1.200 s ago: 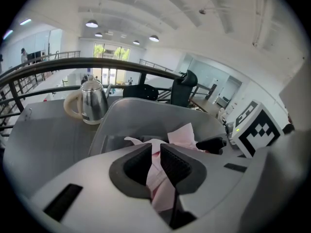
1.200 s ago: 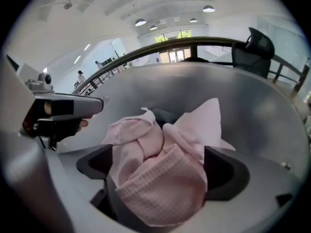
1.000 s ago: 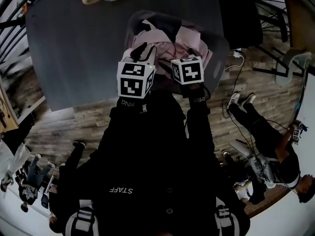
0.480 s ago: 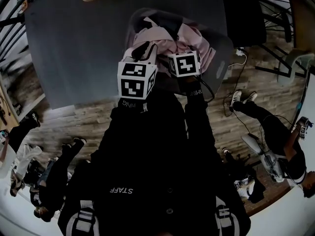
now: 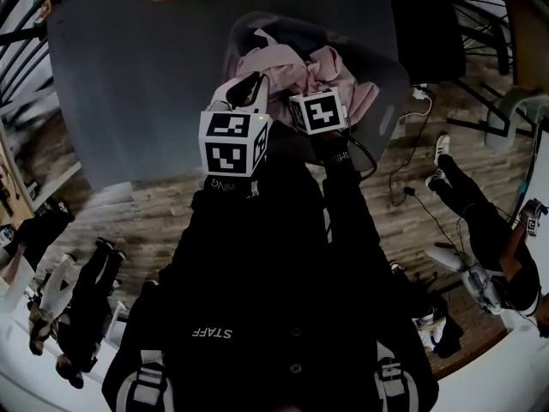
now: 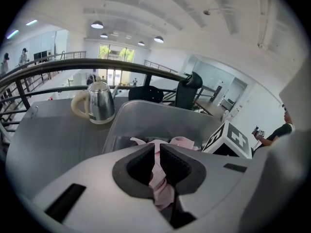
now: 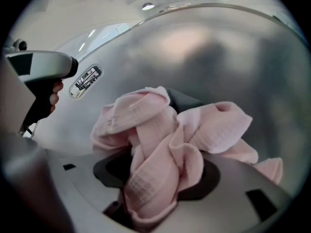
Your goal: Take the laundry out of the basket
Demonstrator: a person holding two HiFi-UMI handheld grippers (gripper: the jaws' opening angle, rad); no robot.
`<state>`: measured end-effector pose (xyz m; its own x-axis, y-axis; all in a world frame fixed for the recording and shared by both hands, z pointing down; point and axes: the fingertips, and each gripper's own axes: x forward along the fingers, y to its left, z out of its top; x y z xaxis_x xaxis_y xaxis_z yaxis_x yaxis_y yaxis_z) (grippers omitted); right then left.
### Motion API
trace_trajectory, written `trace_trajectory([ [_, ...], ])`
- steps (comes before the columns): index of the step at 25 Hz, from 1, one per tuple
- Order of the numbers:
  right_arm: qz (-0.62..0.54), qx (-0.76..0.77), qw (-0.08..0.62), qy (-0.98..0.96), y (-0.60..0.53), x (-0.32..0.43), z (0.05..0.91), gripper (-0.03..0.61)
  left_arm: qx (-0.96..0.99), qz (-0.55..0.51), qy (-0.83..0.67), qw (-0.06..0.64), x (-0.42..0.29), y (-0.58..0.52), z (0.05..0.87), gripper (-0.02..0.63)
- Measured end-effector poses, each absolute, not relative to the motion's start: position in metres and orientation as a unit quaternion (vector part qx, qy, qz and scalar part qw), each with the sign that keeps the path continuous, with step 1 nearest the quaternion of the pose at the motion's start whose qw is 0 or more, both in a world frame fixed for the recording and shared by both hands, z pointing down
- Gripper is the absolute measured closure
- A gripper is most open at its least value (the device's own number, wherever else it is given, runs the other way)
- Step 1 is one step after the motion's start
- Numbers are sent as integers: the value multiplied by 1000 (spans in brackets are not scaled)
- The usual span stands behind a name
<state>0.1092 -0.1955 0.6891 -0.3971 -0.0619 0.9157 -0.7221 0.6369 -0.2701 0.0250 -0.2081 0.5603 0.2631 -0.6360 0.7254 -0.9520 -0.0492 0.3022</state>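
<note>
Inside the translucent grey plastic basket (image 5: 390, 93) on the dark grey tabletop (image 5: 129, 67), the right tool (image 7: 163, 176) — jaws just closing — bites a wad of crumpled pink waffle-weave cloth (image 7: 214, 125); the left tool (image 6: 158, 152) pinches another fold. Lift-out looks ready.

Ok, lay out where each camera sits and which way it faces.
Head view: on the person's head, facing steeply down at the basket on the table; black sleeves and torso show.
Left gripper view: on the left gripper, shut on laundry, facing the kettle.
Right gripper view: on the right gripper, facing into the basket; its jaws have just been closing on laundry between them; a hand shows.
Shared: all show the laundry.
</note>
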Motion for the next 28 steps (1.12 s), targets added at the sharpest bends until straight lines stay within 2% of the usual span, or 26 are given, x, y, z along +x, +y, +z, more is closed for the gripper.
trace_trajectory([
  [4,351,246,471,-771,-195,110,687,385,696,193,-579,379,18,-207,550,577],
  [6,359,242,457,-777,-195,114,676,408,698,186,-582,374,14,-204,542,577],
  [13,302,266,407,-820,-200,123,604,419,703,153,-604,344,-12,-193,500,578],
  [28,194,373,246,-873,-188,120,418,417,693,74,-670,254,-71,-149,398,577],
])
